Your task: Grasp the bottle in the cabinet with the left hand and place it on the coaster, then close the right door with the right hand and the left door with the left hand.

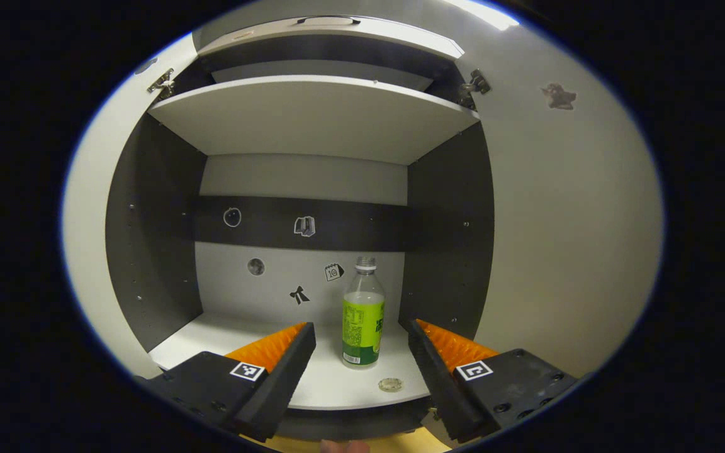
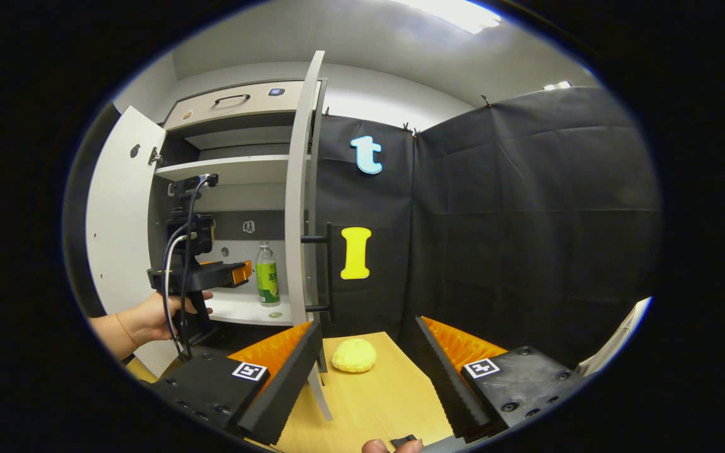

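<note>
The left gripper [image 1: 361, 333] is hanging wide open, gripping nothing, before the green-labelled bottle [image 1: 363, 314] standing at twelve o'clock on the cabinet shelf [image 1: 236, 330], its label print too small to read.

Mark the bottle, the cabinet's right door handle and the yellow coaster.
bottle [image 1: 363, 327]: left gripper view, on its green label.
right door handle [image 2: 328, 267]: right gripper view, on the vertical black bar.
yellow coaster [image 2: 354, 355]: right gripper view, at its centre, on the wooden table.

Left gripper [image 1: 361, 336]: black bodies, square fiducial tags, recessed screws. In right gripper view, black and white cables ran up its mount [image 2: 186, 239].
</note>
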Tool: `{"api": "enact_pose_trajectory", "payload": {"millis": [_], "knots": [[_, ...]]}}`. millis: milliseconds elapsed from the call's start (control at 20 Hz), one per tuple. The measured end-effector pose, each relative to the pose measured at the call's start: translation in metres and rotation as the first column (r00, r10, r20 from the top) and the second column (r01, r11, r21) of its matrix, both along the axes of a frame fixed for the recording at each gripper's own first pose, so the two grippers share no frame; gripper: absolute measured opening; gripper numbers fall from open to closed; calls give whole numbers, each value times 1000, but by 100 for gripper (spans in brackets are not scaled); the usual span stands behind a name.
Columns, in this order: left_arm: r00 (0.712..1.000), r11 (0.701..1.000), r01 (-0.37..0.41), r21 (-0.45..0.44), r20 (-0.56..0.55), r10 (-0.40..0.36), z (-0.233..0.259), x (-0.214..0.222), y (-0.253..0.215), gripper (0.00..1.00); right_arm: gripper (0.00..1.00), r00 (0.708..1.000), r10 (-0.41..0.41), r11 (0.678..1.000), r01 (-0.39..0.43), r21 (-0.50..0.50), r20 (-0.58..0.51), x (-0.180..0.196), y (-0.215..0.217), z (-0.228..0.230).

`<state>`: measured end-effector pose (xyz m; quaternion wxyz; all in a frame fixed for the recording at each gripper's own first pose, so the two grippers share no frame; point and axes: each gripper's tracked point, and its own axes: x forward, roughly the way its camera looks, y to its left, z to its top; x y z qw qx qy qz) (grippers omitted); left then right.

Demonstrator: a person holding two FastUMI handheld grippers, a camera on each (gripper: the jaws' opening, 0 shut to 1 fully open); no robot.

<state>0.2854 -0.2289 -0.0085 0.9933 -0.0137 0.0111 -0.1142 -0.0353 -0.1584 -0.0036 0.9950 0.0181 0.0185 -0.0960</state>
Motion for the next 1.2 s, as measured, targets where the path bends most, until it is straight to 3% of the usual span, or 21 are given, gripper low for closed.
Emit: {"api": "enact_pose_trajectory", "payload": {"millis": [300, 750, 950, 1000, 1200], "knots": [[1000, 1000, -15, 27, -20, 16, -14, 65, -20, 94, 97, 1000, -28, 1000, 28, -8, -11, 10, -25, -3], [996, 996, -79, 48, -43, 81, -29, 130, -21, 94, 98, 998, -57, 998, 56, -11, -22, 24, -41, -11], [995, 997, -64, 47, -67, 67, -38, 136, -21, 92, 98, 998, -59, 998, 59, -12, -24, 27, -42, -11], [996, 997, -64, 44, -61, 66, -36, 134, -19, 80, 98, 998, -60, 998, 59, -10, -25, 28, -41, -12], [998, 998, -51, 44, -19, 52, -18, 111, -8, 79, 98, 999, -42, 999, 42, 3, -24, 28, -36, -13]]}}
